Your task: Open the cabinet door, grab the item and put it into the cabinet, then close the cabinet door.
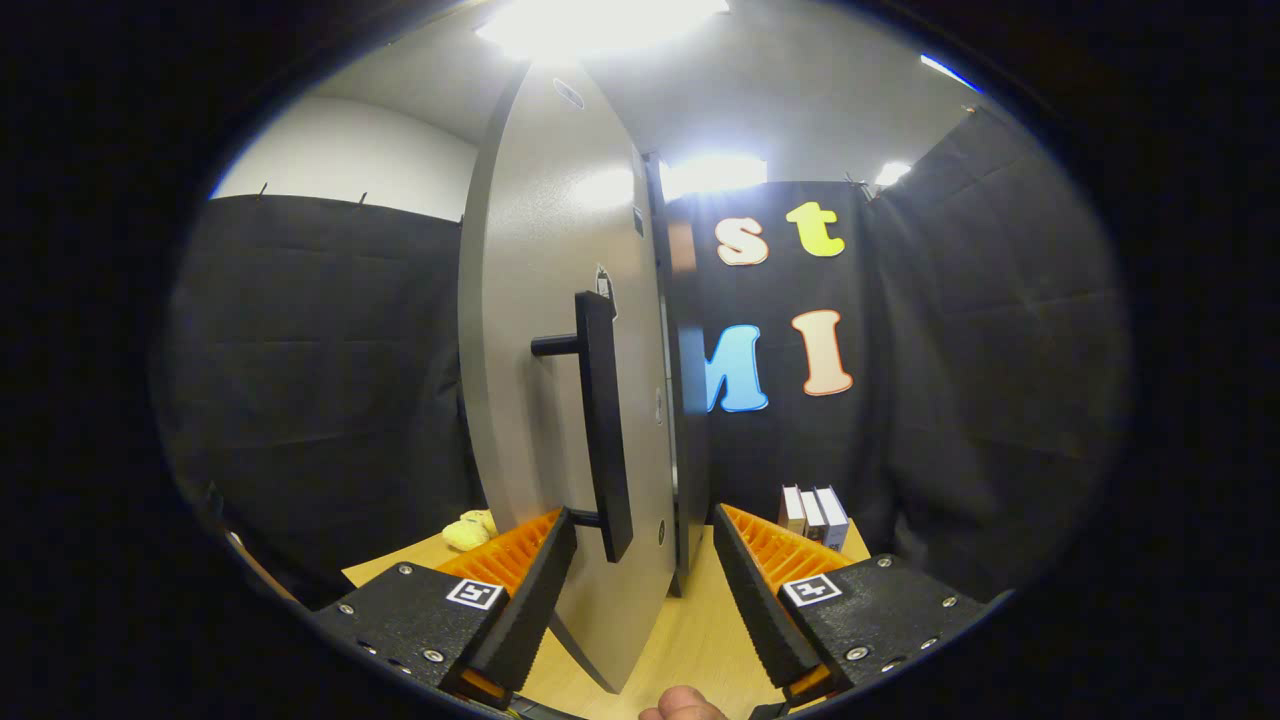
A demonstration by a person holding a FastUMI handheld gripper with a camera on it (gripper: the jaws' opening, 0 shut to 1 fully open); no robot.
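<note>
Two ribbed tongs agape, straddling smooth grey door's bar handle

The grey cabinet door stands swung out, edge-on and upright on the wooden tabletop, its tall black bar handle facing right. The handle's lower end sits between the open fingers. Off behind the door's left side lies a small yellow soft item on the table.

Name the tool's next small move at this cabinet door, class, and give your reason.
Probably ease forward and close on the handle. The tool is open, its fingers astride the lower end of the black bar on the grey cabinet door, which stands edge-on, not yet gripped.
</note>
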